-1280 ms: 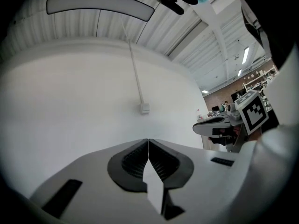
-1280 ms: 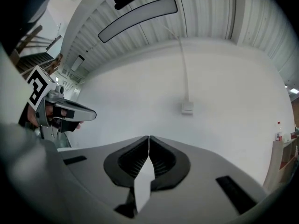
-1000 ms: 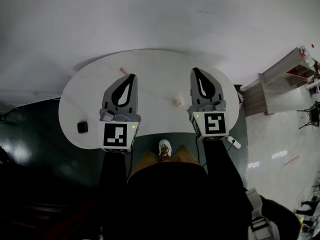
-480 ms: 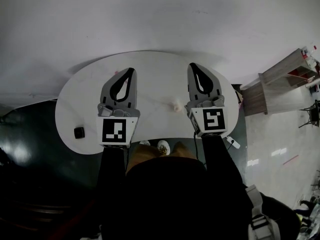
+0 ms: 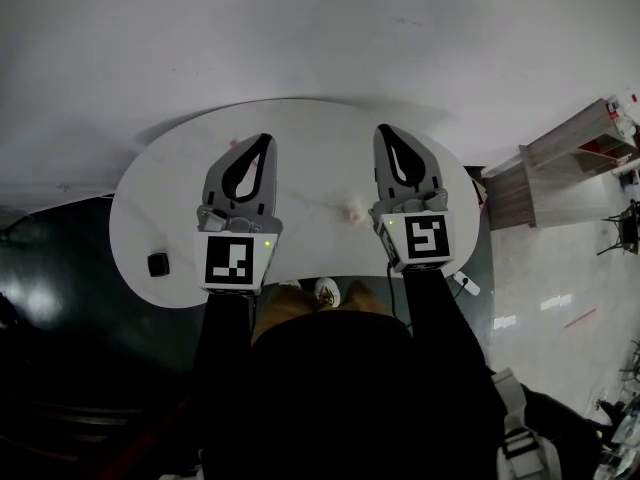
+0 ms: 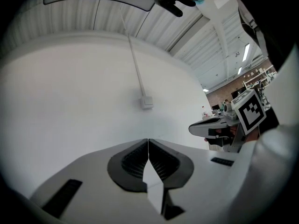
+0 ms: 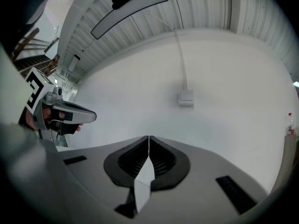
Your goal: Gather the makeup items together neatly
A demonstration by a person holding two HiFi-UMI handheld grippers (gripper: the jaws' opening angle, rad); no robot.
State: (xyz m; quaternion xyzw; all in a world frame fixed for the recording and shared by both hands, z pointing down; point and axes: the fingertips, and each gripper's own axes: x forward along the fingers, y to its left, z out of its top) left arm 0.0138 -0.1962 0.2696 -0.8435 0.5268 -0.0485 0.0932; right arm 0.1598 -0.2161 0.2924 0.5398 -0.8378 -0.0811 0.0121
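On the white rounded table [image 5: 310, 158] lie a small black square item [image 5: 158, 264] near the left front edge, a small pale item [image 5: 352, 211] between the two grippers, and a thin pink stick [image 5: 234, 142] by the left gripper's tip. A white piece [image 5: 466, 286] lies at the table's right front edge. My left gripper [image 5: 265, 140] [image 6: 148, 141] is held level over the table's left half, shut and empty. My right gripper [image 5: 383, 130] [image 7: 149, 138] is level over the right half, also shut with nothing in it. Neither touches an item.
A white wall with a cable and a small box [image 6: 147, 102] [image 7: 186, 97] faces both grippers. A wooden shelf unit [image 5: 565, 153] stands at the right on a pale floor. Dark floor [image 5: 60, 268] lies left of the table. The person's shoe [image 5: 327, 291] shows under the front edge.
Both grippers have moved a little farther out over the table, still shut. The left tip now stands close beside the pink stick. The items lie as before.
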